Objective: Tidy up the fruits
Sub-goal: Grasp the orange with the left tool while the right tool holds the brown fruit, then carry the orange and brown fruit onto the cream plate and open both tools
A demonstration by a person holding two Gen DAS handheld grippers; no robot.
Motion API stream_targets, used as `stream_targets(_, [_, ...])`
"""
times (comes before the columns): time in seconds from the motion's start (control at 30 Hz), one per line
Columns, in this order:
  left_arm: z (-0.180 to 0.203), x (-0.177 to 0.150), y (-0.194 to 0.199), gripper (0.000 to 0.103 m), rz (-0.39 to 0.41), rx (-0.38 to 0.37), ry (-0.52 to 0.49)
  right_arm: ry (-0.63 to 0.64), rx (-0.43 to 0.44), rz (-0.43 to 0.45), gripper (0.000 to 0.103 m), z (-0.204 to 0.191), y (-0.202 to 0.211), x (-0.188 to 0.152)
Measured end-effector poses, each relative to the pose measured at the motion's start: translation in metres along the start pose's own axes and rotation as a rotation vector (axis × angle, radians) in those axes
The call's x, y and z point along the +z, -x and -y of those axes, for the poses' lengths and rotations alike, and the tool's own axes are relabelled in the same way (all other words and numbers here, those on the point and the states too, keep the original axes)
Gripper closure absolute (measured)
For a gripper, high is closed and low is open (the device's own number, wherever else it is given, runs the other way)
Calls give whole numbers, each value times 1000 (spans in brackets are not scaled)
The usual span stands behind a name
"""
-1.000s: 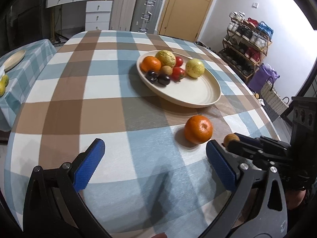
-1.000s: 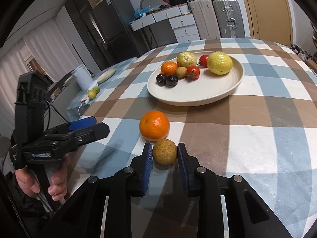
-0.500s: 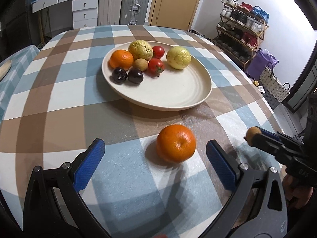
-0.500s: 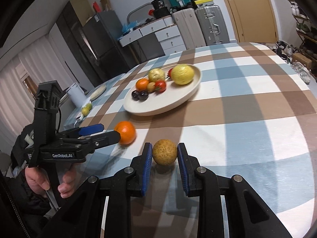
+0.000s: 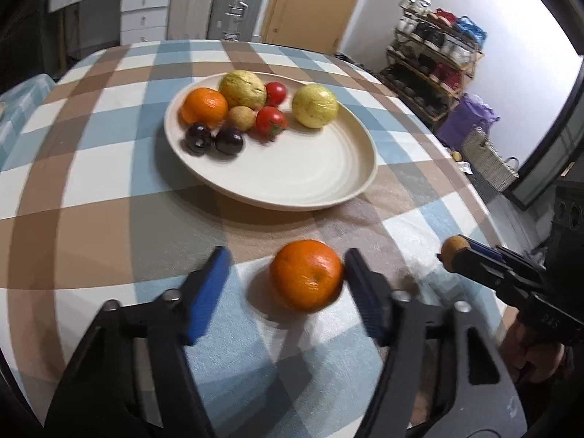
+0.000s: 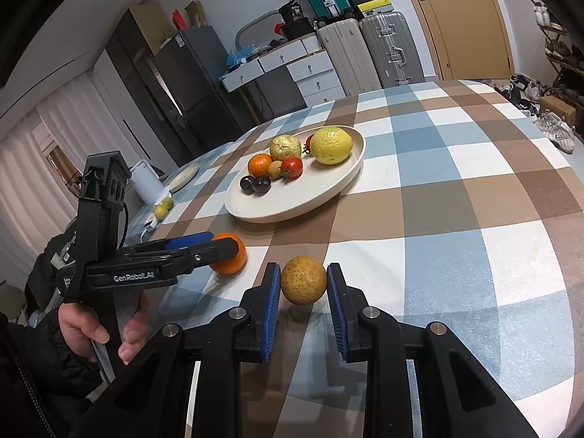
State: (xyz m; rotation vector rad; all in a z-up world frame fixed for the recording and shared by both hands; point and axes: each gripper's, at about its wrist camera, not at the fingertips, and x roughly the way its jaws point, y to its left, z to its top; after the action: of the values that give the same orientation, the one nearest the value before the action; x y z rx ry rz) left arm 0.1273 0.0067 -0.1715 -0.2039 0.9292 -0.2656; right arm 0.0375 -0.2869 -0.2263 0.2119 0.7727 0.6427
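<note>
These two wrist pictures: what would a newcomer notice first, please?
First, the cream plate on the checked tablecloth, with fruit heaped on its far left part. Nearer, the left tongs are closing around a loose orange on the cloth; only the right pad seems to touch it. The right tongs hold a small brown fruit above the cloth.

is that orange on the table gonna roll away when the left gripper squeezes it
Possibly: the orange is round and free on the flat tablecloth. Only one pad of the closing left gripper seems to touch it, so it may nudge sideways. Its firm-looking rind should hold.
</note>
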Motion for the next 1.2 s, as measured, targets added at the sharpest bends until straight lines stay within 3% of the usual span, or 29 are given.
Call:
stream_targets(0.07, [3,-1,2,64,5,-30,-16,2,-1,-1,77,0,-1,0])
stream_targets(0.17, [9,-2,4,64,10,-21,-53,3,-2,-1,77,-1,-1,0])
stream_targets(0.3, [3,-3,7,64,10,-45,-21,8,-3,-3,77,-3,-2,0])
stream_targets(0.7, [3,12,32,64,78,-66,-51,27,16,-5,77,-11,-6,11])
stream_targets(1.2, [-10,64,20,64,110,-61,-47,44,73,6,77,-15,-34,68])
